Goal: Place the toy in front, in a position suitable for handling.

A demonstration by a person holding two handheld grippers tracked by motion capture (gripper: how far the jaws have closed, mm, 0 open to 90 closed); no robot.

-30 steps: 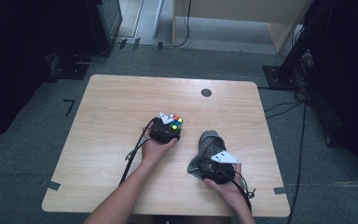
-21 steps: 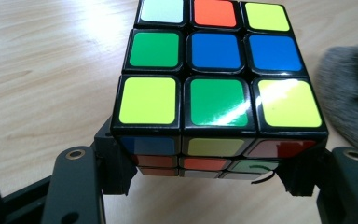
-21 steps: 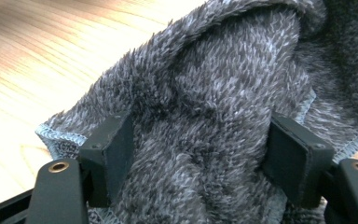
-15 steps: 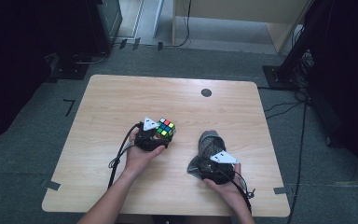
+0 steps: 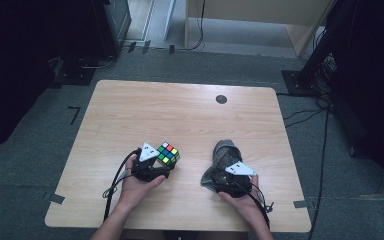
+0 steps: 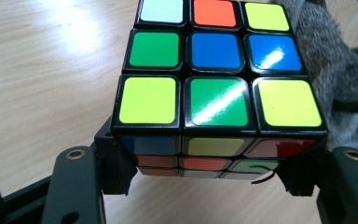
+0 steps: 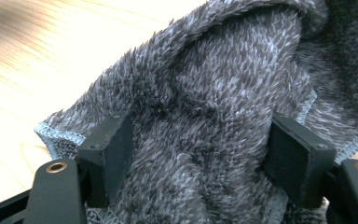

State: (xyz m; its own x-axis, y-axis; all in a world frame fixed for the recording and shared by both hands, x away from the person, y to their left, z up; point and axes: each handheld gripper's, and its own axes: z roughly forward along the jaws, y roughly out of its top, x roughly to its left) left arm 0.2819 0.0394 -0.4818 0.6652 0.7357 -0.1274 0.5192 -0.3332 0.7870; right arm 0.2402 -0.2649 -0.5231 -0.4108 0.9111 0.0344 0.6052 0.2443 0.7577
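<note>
- High view: left gripper [image 5: 156,167] sits near the table's [image 5: 180,115] front edge, puzzle cube [image 5: 168,153] at its tip; right gripper [image 5: 228,176] just beside it to the right, with grey fleece cloth [image 5: 224,155] bunched ahead of its tip.
- Left gripper view adds what the high view can't: jaws clamped on the cube's [image 6: 219,88] lower side faces, pads pressing from both sides. Cube lifted, wood visible beneath it. Top face shows yellow, green, blue, orange and white stickers.
- Same view: cloth [image 6: 326,70] lies past the cube on its right side, close, contact unclear.
- Right gripper view: cloth [image 7: 214,107] fills the gap between the two black pads; pile bulges between them, both pads pressed into the fleece, so grasping the cloth. Stitched hem visible at the lower left and right edges.
- High view can't tell the jaw state of either gripper; grey plates cover them.
- Left hand [image 5: 137,185] wraps the gripper body from behind, forearm angled in from the bottom edge, gripper pointing away and slightly right.
- Right hand [image 5: 242,200] behind its gripper, pointing away from the person, low over the table.
</note>
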